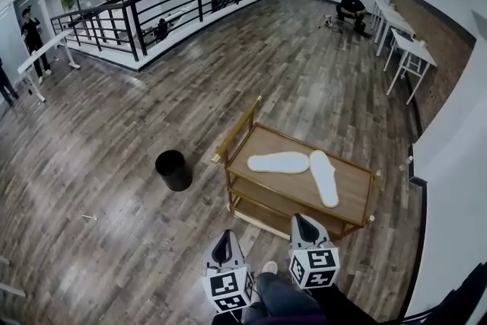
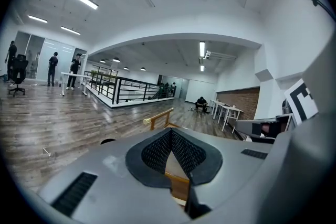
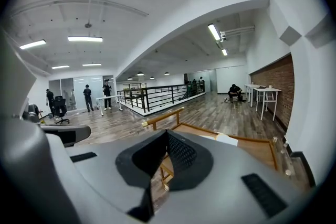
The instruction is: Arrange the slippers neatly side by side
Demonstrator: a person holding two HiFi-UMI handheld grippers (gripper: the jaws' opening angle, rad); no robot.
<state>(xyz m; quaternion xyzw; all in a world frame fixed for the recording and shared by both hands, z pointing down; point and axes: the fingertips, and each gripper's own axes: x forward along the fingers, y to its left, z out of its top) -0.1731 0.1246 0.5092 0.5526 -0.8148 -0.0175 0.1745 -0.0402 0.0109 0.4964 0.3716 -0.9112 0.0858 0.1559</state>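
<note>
Two flat white slippers lie on the top shelf of a wooden cart (image 1: 352,186). One slipper (image 1: 278,162) lies crosswise, the other (image 1: 324,177) runs toward me, and their ends nearly meet in an L shape. My left gripper (image 1: 223,237) is shut and empty, held low in front of the cart's near left corner. My right gripper (image 1: 300,218) is shut and empty too, just short of the cart's near edge. In the right gripper view a slipper's white end (image 3: 227,139) shows past the jaws. The left gripper view shows only the cart's handle (image 2: 158,118).
A black bin (image 1: 173,170) stands on the wood floor left of the cart. A white wall (image 1: 456,164) runs close along the right. Farther off are a black railing (image 1: 152,11), white tables (image 1: 403,42) and a crouching person (image 1: 351,9).
</note>
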